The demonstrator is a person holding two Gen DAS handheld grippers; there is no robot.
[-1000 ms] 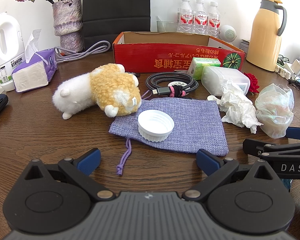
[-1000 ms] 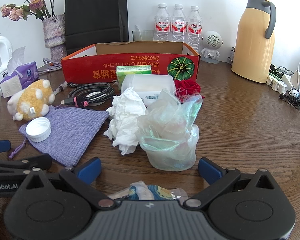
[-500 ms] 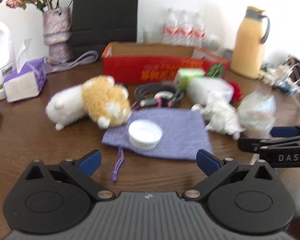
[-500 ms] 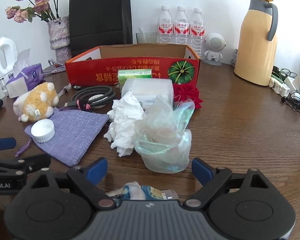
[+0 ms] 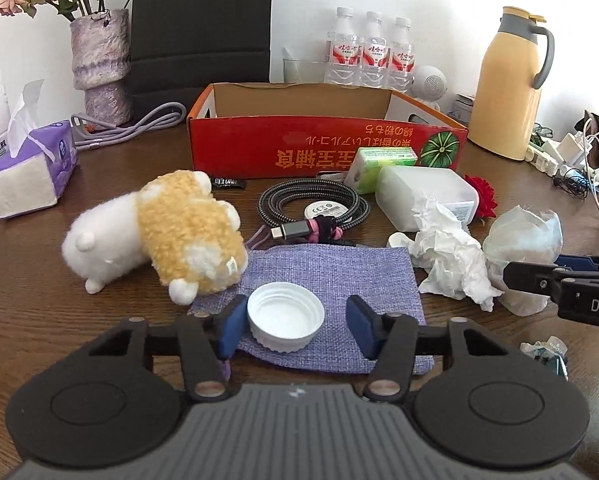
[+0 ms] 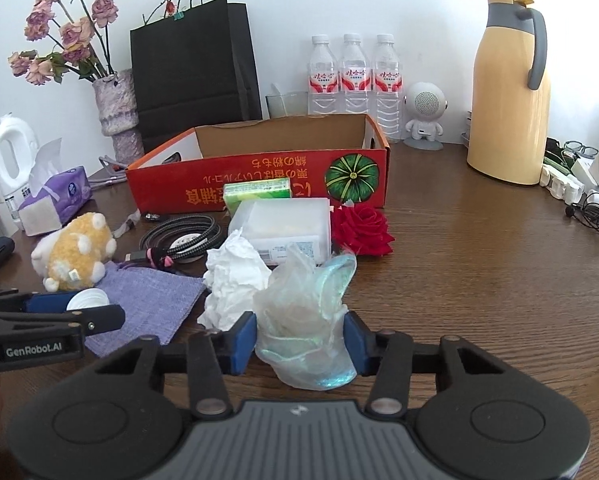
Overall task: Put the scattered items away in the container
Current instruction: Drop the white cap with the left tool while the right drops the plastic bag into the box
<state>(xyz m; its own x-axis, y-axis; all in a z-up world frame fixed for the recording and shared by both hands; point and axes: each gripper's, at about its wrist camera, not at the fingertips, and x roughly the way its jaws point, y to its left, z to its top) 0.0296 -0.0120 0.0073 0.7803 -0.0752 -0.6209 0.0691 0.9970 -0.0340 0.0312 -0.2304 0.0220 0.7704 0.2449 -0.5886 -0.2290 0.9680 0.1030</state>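
A white bottle cap (image 5: 285,320) lies on a purple cloth pouch (image 5: 331,276). My left gripper (image 5: 297,328) straddles it with jaws closing: the left pad meets the cap and a gap shows at the right pad. In the right wrist view my right gripper (image 6: 299,340) is closing on a crumpled clear plastic bag (image 6: 305,320), and both pads touch its sides. The red cardboard box (image 5: 323,152) stands open behind. A plush toy (image 5: 171,236), a coiled cable (image 5: 311,208), a tissue wad (image 5: 451,264), a white plastic case (image 6: 287,228) and a red rose (image 6: 361,230) lie in front of it.
A tissue pack (image 5: 31,172), a vase (image 5: 99,64) and a black bag (image 6: 195,68) stand at the back left. Water bottles (image 5: 369,52), a yellow jug (image 5: 507,80) and tangled chargers (image 5: 579,156) are at the back right. A small wrapper (image 5: 547,354) lies near the right gripper.
Both grippers moved forward and narrowed from wide open. The left one now brackets the white cap; the right one now has the plastic bag between its pads.
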